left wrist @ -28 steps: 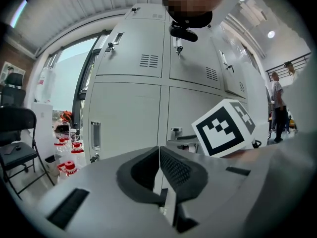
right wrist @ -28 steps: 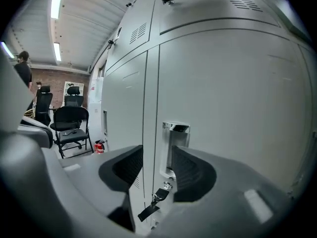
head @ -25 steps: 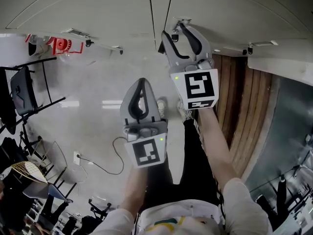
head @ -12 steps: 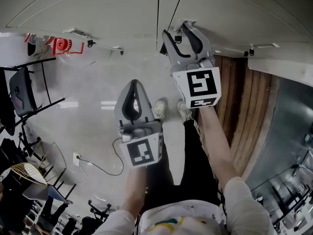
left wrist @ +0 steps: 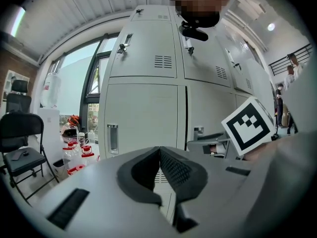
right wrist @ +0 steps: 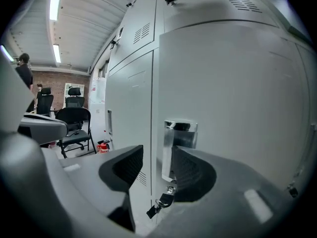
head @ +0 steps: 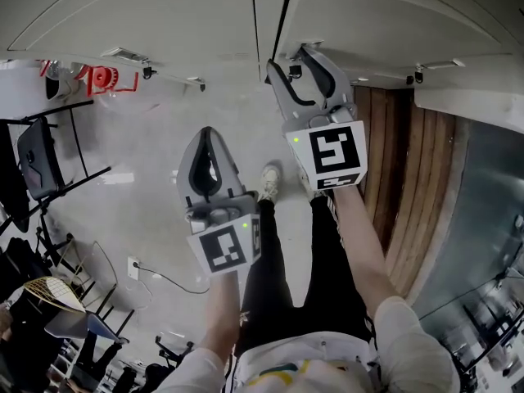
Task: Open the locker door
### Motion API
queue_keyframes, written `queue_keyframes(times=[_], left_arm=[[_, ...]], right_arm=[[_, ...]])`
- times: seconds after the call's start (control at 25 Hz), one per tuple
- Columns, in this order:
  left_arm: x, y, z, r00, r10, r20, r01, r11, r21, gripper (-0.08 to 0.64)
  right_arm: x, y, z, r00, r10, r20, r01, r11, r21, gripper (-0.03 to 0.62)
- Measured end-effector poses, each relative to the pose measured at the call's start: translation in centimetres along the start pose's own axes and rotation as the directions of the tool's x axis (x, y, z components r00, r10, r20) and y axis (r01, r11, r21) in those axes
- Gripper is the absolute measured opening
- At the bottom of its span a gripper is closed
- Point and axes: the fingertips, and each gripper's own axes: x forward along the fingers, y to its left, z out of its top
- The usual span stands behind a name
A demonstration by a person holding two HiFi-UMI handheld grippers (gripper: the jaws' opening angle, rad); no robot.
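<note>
- bank of grey lockers (head: pixel 164 15): fills the top of the head view; the locker door is one panel of it.
- locker door (right wrist: pixel 237 108): flat grey panel right of a dark upright seam. its left edge runs along that seam, against the next locker. whether it stands ajar cannot be told.
- pale floor (head: pixel 139 154): left of the locker door. bare and open from the lockers' foot out to the chair.
- wooden panel (head: pixel 409 178): right of the locker door, just beside the person's right arm.
- black chair (head: pixel 37 150): far left of the locker door, well apart from both grippers.
- right gripper (head: pixel 293 60) (right wrist: pixel 157 157): up at the locker door's left edge. jaws apart, nothing gripped. the handle shows in the gap and behind the right jaw; touching or not cannot be told.
- left gripper (head: pixel 209 133) (left wrist: pixel 159 150): left of and below the locker door, over open floor. jaws pressed together on nothing, well apart from the lockers.
- handle (right wrist: pixel 181 133): shiny metal, upright, just inside the locker door's left edge.
- cable (head: pixel 168 277): thin, lying loose on the floor, left of the locker door.
- key (right wrist: pixel 161 202): hangs below the handle, near the locker door's left edge.
</note>
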Motion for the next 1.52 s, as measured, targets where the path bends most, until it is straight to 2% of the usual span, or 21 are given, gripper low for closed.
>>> queue_keyframes(times=[0.2,0.4,0.64,0.8,1.32,1.4,1.44,1.52], left_arm=[[-0.4,-0.6,0.2,1.0,-0.008,0.001,0.008,1.0,-0.004,0.015],[-0.6,-1.9,0.2,0.999,-0.047,-0.001,0.047,0.999,-0.003,0.015],[-0.3,-3.3,1.2,0.995,-0.098,0.03,0.1,0.994,-0.047,0.017],[-0.4,-4.1,1.3,0.994,-0.103,0.03,0.104,0.993,-0.055,0.017],[-1.1,-8.6,1.6,0.981,-0.191,0.01,0.192,0.98,-0.047,0.017],[-0.9,-10.1,1.2,0.968,-0.25,-0.008,0.25,0.967,-0.042,0.017],[-0.9,-11.3,0.9,0.951,-0.309,-0.024,0.308,0.951,-0.036,0.017],[-1.3,-14.3,0.3,0.889,-0.454,-0.052,0.454,0.891,-0.016,0.017]], right_arm=[[-1.6,0.9,-0.5,1.0,-0.001,0.0,0.001,1.0,-0.003,0.166],[-3.6,1.6,-1.0,1.0,-0.003,0.003,0.003,1.0,0.012,0.166],[-6.5,2.4,-1.9,1.0,0.03,-0.005,-0.03,0.999,-0.02,0.166],[-8.7,2.7,-2.8,0.999,0.041,-0.032,-0.043,0.998,-0.047,0.164],[-16.1,1.3,-4.8,0.994,-0.065,-0.092,0.064,0.998,-0.008,0.154],[-17.0,0.8,-5.2,0.991,-0.085,-0.1,0.085,0.996,0.002,0.147],[-17.4,0.6,-5.3,0.99,-0.094,-0.102,0.095,0.995,0.006,0.147],[-18.2,0.1,-5.6,0.989,-0.109,-0.103,0.111,0.994,0.017,0.147]])
